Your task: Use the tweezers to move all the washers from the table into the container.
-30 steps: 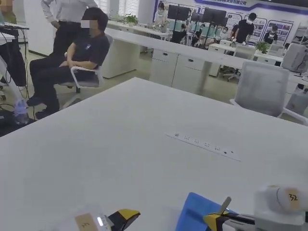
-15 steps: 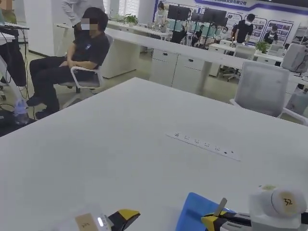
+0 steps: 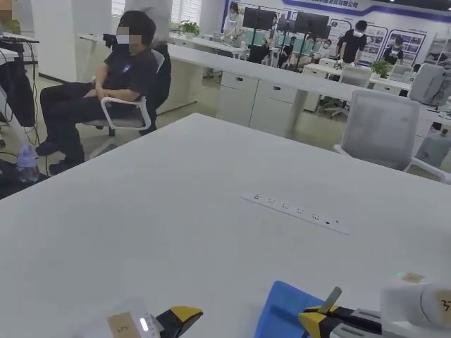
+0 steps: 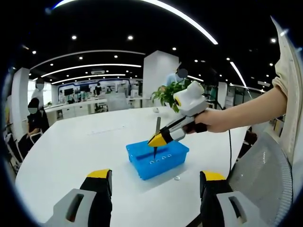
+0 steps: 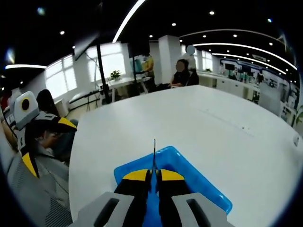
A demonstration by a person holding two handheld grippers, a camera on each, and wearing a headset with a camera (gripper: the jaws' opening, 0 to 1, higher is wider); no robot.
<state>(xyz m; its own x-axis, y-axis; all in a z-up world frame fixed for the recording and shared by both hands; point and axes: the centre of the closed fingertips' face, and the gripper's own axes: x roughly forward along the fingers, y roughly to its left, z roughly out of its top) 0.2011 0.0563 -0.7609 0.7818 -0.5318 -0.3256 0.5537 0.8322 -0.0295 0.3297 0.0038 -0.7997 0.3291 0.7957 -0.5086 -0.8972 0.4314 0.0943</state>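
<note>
Since a second ago the right gripper (image 3: 313, 322) has sunk lower and to the right; I read this as the drop-off step.
Head view: tweezers (image 3: 330, 301) over the blue container (image 3: 276, 313). Left gripper view: left gripper (image 4: 156, 176) jaws apart, empty; washers (image 4: 161, 159) lie inside the container, and a stray washer (image 4: 176, 178) lies on the table (image 4: 71, 151) just beside it. Right gripper view: jaws clamped on the tweezers. Next I would lift out and pinch the stray washer.

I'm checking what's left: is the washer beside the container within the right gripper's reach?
Probably yes: the washer lies in the open beside the container; the right gripper holds tweezers over the container, nothing between.
</note>
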